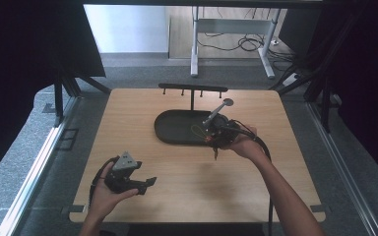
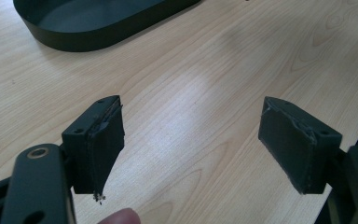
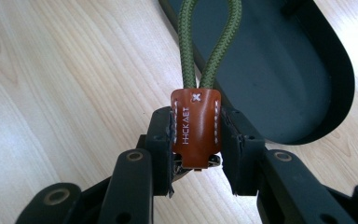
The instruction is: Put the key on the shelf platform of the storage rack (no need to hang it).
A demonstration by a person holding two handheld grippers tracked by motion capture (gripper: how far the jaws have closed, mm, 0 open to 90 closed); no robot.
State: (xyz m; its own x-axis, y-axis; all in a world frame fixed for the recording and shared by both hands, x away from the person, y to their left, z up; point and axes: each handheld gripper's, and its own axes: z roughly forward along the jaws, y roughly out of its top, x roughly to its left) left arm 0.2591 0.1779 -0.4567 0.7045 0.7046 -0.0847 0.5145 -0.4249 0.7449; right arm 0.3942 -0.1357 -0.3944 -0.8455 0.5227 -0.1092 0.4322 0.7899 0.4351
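Note:
A brown leather key tag [image 3: 196, 133] with white stitching and a green cord loop [image 3: 208, 42] is held between the jaws of my right gripper [image 3: 196, 142], which is shut on it. The loop points out over the black oval tray [image 3: 298, 79]. In the high view my right gripper [image 1: 217, 136] hovers at the tray's [image 1: 172, 132] right end, with the thin cord loop [image 1: 195, 131] over the tray. My left gripper [image 1: 137, 183] rests near the table's front left, held in a hand. Its jaws [image 2: 196, 140] stand wide open over bare wood.
A black T-shaped rack [image 1: 193, 89] with several pegs rises behind the tray. The tray's rim [image 2: 88, 39] lies ahead of the left gripper. A fingertip [image 2: 121, 217] shows at the bottom of the left gripper view. Black frame legs stand beyond the table's sides.

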